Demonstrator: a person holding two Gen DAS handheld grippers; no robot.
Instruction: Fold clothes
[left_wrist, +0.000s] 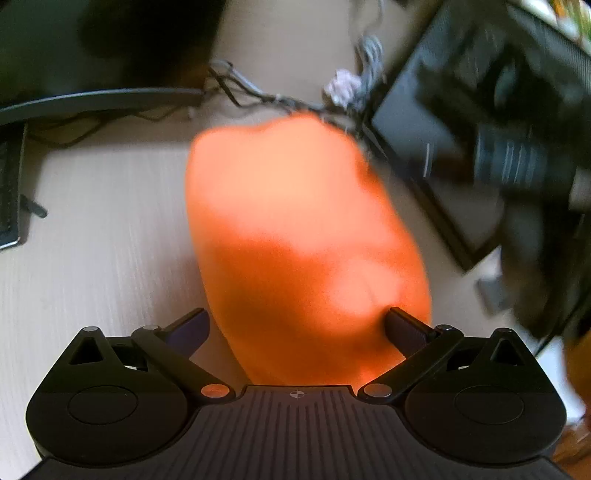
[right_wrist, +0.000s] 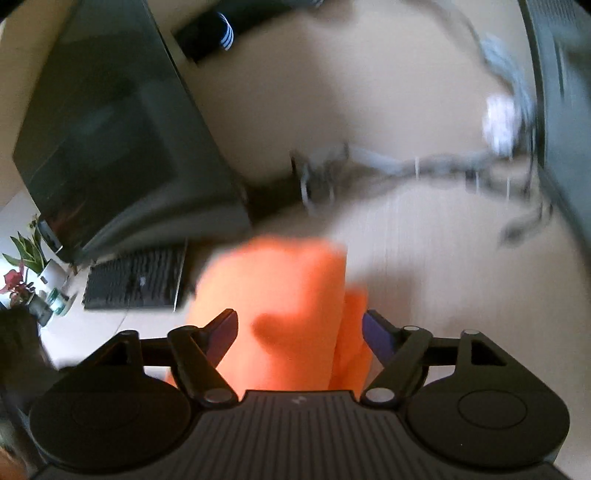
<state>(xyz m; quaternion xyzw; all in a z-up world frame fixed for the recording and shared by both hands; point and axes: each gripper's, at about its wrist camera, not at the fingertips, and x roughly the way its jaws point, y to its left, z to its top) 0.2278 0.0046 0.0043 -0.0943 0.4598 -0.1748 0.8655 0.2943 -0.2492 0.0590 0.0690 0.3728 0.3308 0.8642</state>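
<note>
An orange cloth (left_wrist: 295, 236) lies on the pale wooden desk (left_wrist: 103, 229), blurred by motion. My left gripper (left_wrist: 297, 325) is open, its fingers standing either side of the cloth's near end. In the right wrist view the same orange cloth (right_wrist: 284, 306) shows folded layers between the fingers of my right gripper (right_wrist: 300, 325), which is open too. The right gripper's dark body (left_wrist: 517, 158) shows blurred at the right of the left wrist view. Whether either gripper's fingers touch the cloth cannot be told.
A dark monitor (right_wrist: 118, 140) and a black keyboard (right_wrist: 136, 280) stand at the left in the right wrist view, with potted plants (right_wrist: 26, 273) beyond. A tangle of cables (right_wrist: 424, 166) runs across the back of the desk. A dark slab (left_wrist: 424, 122) lies at the right.
</note>
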